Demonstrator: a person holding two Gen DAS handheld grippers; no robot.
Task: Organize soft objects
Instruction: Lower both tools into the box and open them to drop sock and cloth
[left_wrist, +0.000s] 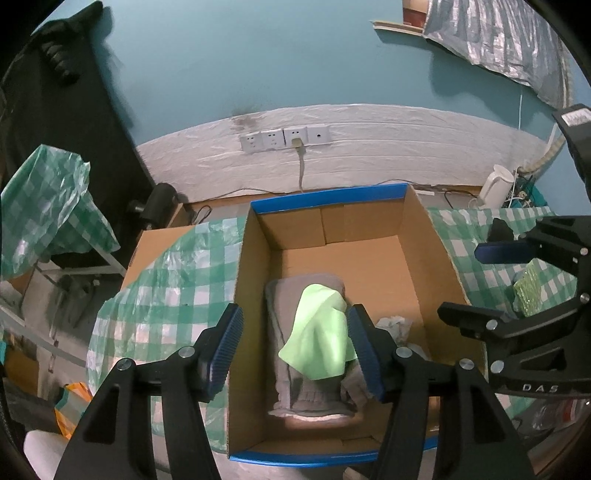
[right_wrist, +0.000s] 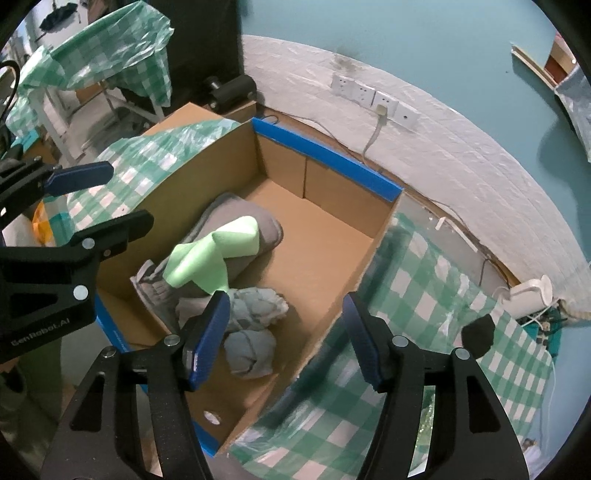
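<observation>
An open cardboard box (left_wrist: 373, 258) with blue-taped rims stands on a green checked tablecloth (left_wrist: 162, 295). Inside lie a folded grey towel (left_wrist: 295, 387), a light green cloth (left_wrist: 321, 339) draped on top of it, and rolled grey-blue socks (right_wrist: 255, 317). My left gripper (left_wrist: 293, 349) is open above the box, its fingers on either side of the green cloth. My right gripper (right_wrist: 286, 341) is open and empty over the box's right wall (right_wrist: 332, 332); it also shows in the left wrist view (left_wrist: 476, 280). The left gripper shows in the right wrist view (right_wrist: 107, 199).
A white kettle (left_wrist: 496, 184) and cables stand at the back right by the wall. A green textured item (left_wrist: 528, 291) lies on the cloth right of the box. Wall sockets (left_wrist: 284, 138) are behind. A second covered table (left_wrist: 48, 206) is at the left.
</observation>
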